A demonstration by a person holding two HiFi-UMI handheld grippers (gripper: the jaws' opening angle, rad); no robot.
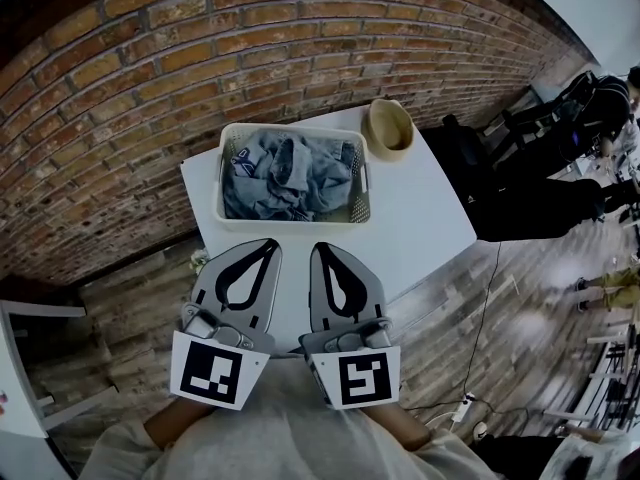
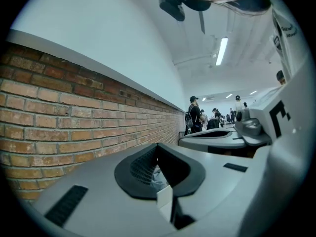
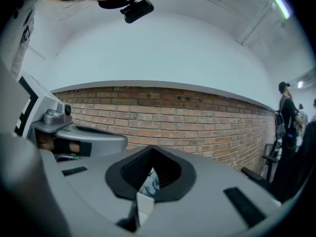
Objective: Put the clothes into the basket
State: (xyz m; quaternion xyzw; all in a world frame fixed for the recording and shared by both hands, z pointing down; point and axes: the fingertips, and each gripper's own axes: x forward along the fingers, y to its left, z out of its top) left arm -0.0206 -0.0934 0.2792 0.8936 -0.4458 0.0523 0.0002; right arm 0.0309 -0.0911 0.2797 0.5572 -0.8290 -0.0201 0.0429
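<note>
Clothes (image 1: 290,176) are lying bunched inside basket (image 1: 292,128) on bench (image 1: 420,218). Left claw (image 1: 272,244) and right claw (image 1: 318,249) are hovering fully closed, gripping nothing. Likely finishing: keep both clear of the rim.

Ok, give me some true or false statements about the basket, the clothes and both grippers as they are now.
1. The clothes lie inside the basket. True.
2. The left gripper grips a garment. False: its jaws are together and hold nothing.
3. The right gripper is shut. True.
4. The round woven bowl sits inside the basket. False: it stands on the table, beside the basket's far right corner.
</note>
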